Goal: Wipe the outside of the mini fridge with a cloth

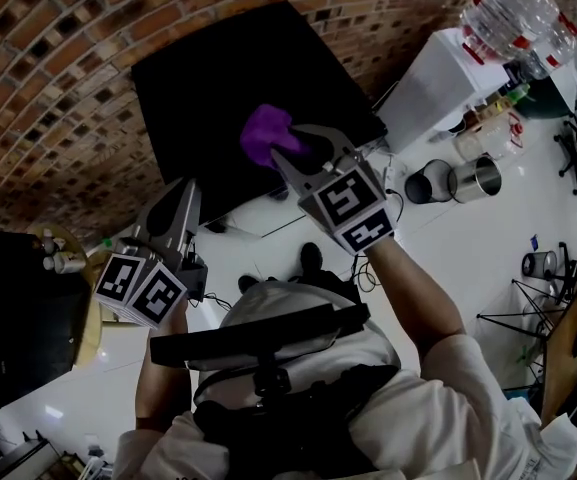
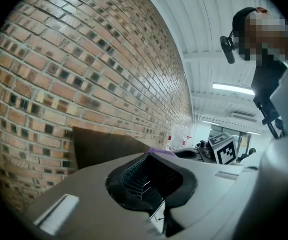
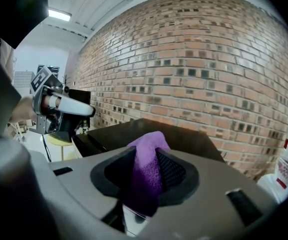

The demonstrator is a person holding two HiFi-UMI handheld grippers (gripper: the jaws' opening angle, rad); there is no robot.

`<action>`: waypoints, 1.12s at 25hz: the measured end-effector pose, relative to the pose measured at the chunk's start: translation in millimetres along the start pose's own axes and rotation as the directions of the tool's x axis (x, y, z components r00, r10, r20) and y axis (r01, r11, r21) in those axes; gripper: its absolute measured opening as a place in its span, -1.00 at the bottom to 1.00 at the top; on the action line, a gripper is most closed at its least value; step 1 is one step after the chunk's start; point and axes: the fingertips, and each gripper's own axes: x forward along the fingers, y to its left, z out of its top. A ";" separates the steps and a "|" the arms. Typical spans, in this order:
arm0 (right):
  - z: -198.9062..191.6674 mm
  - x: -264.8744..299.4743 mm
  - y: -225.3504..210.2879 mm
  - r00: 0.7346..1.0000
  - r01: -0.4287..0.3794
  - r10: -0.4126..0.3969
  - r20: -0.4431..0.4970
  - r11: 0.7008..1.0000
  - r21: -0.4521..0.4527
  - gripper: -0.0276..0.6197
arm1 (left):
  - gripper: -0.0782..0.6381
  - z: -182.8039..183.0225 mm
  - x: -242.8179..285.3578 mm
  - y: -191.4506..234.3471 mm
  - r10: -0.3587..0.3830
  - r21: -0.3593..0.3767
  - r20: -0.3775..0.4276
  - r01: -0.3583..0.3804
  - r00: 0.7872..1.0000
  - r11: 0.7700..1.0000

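The black mini fridge (image 1: pixel 238 78) stands against the brick wall; its flat top fills the upper middle of the head view and shows ahead in the right gripper view (image 3: pixel 148 129). My right gripper (image 1: pixel 290 148) is shut on a purple cloth (image 1: pixel 266 132), bunched between its jaws (image 3: pixel 146 176), and hangs over the fridge's front right part. My left gripper (image 1: pixel 173 213) is shut with nothing in it, held off the fridge's front left corner. From the left gripper view, the fridge's dark edge (image 2: pixel 104 146) and a sliver of the cloth (image 2: pixel 158 150) show.
A white cabinet (image 1: pixel 438 78) with a large water bottle (image 1: pixel 513 13) stands right of the fridge. Metal pots (image 1: pixel 473 178) sit on the white floor. A round stool with bottles (image 1: pixel 63 258) and a dark cabinet (image 1: pixel 13 308) are at the left.
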 end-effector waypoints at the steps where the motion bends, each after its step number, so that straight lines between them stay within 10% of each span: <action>1: -2.5 -3.1 -7.9 1.000 0.015 -0.015 -0.003 1.000 0.003 -0.53 | -0.77 -0.3 2.5 -3.0 -0.003 0.002 -0.002 0.003 1.000 1.000; 9: -11.0 -18.8 -39.5 0.997 0.081 -0.081 0.004 0.996 -0.021 -0.43 | -0.77 -4.1 17.1 -18.4 -0.017 0.000 -0.006 0.017 1.000 1.000; 15: 0.7 -22.7 -37.5 1.000 0.002 -0.001 0.005 0.999 -0.032 0.00 | -0.77 -5.0 25.1 -28.3 -0.024 -0.001 -0.005 0.024 1.000 1.000; 28: -17.1 -5.1 -39.8 0.991 -0.077 0.074 -0.109 0.997 -0.022 -0.54 | -0.77 -7.0 31.8 -29.2 0.014 -0.002 -0.005 -0.014 1.000 1.000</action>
